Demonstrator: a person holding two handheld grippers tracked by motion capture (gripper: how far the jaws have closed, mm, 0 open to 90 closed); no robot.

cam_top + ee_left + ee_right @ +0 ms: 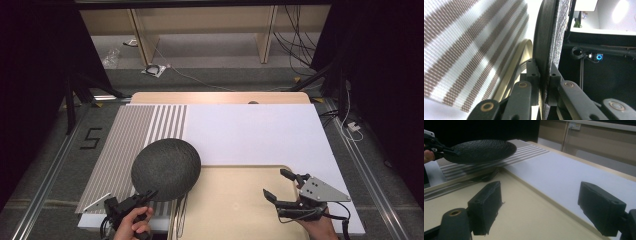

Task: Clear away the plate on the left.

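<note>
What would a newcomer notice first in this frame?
First, the dark textured plate, held off the table by its rim in the left hand-held gripper, above the striped placemat and the left edge of the beige tray. Next, the right hand-held gripper, jaws wide open and holding nothing, over the tray's right side. A fork lies on the tray under the plate.

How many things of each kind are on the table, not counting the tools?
Black plate: 1
Beige tray: 1
Forks: 2, as far as the prongs show
Striped placemat: 1
Total: 5
</note>
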